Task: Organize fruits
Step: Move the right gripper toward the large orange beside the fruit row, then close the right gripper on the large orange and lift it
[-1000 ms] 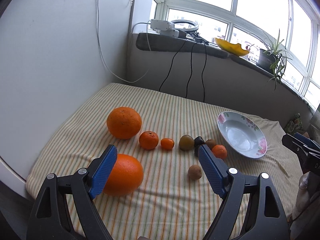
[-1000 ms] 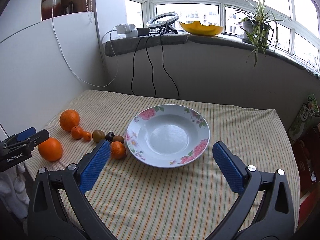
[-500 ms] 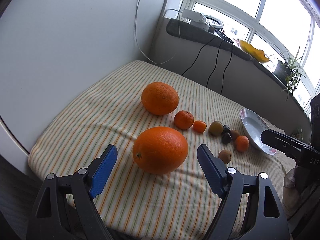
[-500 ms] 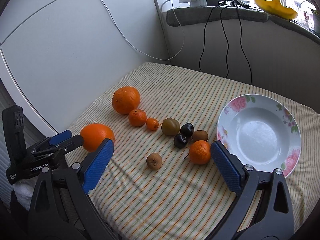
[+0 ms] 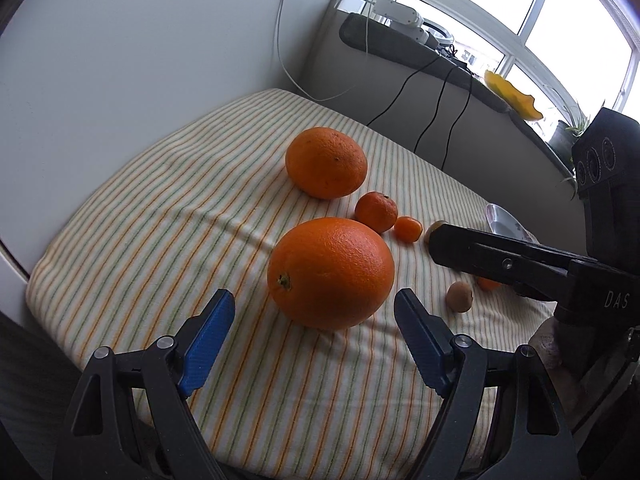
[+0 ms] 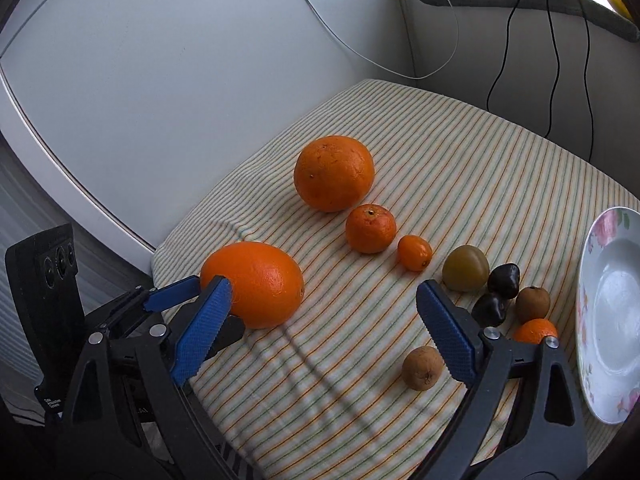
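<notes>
1. I see a striped, soft woven cloth (image 5: 160, 216) covering the table, wrinkled just ahead of my left gripper (image 5: 314, 338).
2. The near orange (image 5: 330, 272), round with pebbled skin, sits just ahead of that gripper's blue ribbed pads, which stand wide apart and touch nothing.
3. Beyond it lie a second orange (image 5: 326, 162) and a small mandarin (image 5: 376, 212).
4. My right gripper (image 6: 320, 330) has just been narrowing slightly, yet stays wide, empty; a rough brown fruit (image 6: 422, 368) lies just inside its right pad, a glossy floral plate (image 6: 600, 320) further right.
</notes>
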Motion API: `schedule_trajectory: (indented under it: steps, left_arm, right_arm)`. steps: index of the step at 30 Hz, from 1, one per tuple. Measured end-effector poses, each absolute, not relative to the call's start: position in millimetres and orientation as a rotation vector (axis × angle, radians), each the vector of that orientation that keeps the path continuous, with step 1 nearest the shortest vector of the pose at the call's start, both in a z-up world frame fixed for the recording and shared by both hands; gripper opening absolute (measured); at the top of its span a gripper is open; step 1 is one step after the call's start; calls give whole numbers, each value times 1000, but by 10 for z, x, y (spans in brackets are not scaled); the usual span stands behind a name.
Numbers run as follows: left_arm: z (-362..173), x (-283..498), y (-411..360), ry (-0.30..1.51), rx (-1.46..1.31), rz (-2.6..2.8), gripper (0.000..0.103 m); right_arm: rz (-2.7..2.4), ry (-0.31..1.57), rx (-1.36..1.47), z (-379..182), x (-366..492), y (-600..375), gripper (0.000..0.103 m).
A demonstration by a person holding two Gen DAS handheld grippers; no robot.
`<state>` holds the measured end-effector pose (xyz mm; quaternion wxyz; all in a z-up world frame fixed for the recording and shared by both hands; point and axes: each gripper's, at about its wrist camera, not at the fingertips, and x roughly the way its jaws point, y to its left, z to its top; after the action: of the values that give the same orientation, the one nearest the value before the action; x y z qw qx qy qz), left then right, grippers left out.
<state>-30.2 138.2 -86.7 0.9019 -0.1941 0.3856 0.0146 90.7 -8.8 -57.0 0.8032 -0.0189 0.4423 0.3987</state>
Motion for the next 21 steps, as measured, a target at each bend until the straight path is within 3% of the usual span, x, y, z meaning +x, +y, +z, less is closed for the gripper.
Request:
schedule_trajectory:
  steps: [15,21]
  left_arm:
    - [-972,-245,1408,823,-404,-1,81]
    - [-983,-201,1386,828,-396,-6,75]
  right_arm:
    - [974,1073,-9,-840,1006,395,96]
    - [1010,1105,7,-916,1027,509,92]
